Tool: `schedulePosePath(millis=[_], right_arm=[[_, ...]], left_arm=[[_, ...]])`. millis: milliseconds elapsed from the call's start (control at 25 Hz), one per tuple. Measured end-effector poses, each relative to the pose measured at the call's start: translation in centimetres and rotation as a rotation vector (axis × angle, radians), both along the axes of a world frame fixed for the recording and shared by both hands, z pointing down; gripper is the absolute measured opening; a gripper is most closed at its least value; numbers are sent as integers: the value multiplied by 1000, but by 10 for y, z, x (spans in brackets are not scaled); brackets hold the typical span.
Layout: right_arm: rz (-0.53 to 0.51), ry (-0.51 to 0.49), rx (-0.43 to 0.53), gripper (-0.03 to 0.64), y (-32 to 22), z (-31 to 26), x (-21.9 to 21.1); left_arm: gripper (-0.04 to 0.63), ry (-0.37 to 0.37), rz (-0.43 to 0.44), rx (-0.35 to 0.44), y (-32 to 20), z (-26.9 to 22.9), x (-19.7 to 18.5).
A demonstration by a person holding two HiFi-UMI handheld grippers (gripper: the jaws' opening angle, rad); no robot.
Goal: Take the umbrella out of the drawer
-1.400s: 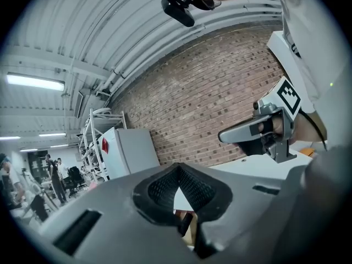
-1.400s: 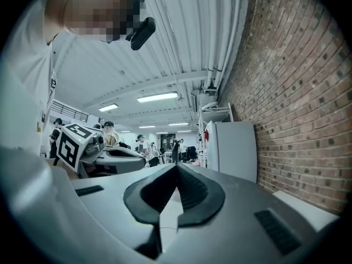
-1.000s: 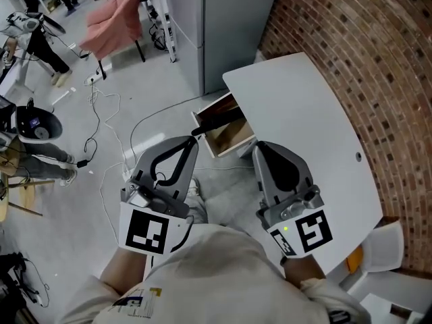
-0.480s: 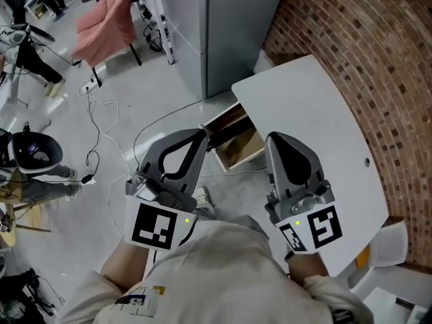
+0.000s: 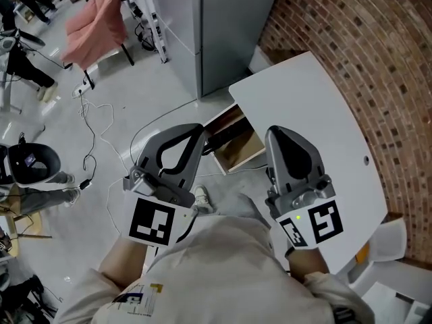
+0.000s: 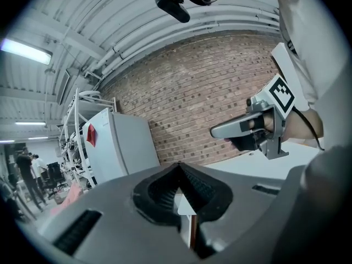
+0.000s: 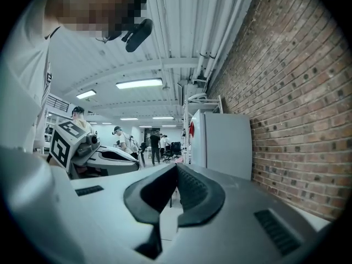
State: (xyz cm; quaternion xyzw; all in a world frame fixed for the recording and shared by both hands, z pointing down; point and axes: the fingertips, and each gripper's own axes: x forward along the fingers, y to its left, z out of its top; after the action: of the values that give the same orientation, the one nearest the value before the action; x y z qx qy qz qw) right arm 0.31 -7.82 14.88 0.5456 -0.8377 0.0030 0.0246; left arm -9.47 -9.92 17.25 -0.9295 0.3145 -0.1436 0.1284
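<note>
— Head view: where was the umbrella (image 5: 228, 133)?
— Probably that dark, long thing lying in the open drawer (image 5: 244, 151) under the table (image 5: 317, 106). It sat just ahead of and below the left gripper (image 5: 199, 128), between it and the right gripper (image 5: 275, 133).
— Jaws?
— Both pairs were pressed together, holding nothing. I judged it the approach. Next, one pair had to part and dip into the drawer.
— Gripper views?
— Both looked level toward the brick wall (image 7: 297, 92), not into the drawer. Only the left gripper view showed the right gripper from the side.

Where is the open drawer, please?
In the head view, the drawer sits mid-frame, pulled out of the white table, between the left gripper and right gripper.
</note>
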Motion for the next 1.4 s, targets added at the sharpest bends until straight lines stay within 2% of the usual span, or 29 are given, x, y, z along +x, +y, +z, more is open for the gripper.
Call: schedulePosePath(millis=[160,440,600,760,960,1080,1160,1280,1400], right_arm=[[-22,-15,-3,6,-17,0,16],[-71,-16,-26,6,-40,14,49],[-79,-22,-43,6,-45,23,61],[-82,-24,-62,6,-49,34,72],[-76,-25,-89,6,-60,51,81],[-67,-28,-109,6,-67,66,85],[-53,-8,-117,6,-71,77,86],[-30,79,-102,6,-80,92,86],[-26,84,-102,6,-91,108,88]], left_arm=[[8,-7,-17,-4,-12,0,13],[8,-56,-96,9,-38,6,33],[8,-34,-151,3,-44,5,38],[8,5,-142,-41,-44,13,50],[12,-28,-132,-52,-52,28,64],[80,-39,-153,-63,-63,42,68],[100,-49,-155,-75,-70,53,69],[131,-64,-152,-101,-83,73,72],[156,-109,-136,-118,-95,99,80]])
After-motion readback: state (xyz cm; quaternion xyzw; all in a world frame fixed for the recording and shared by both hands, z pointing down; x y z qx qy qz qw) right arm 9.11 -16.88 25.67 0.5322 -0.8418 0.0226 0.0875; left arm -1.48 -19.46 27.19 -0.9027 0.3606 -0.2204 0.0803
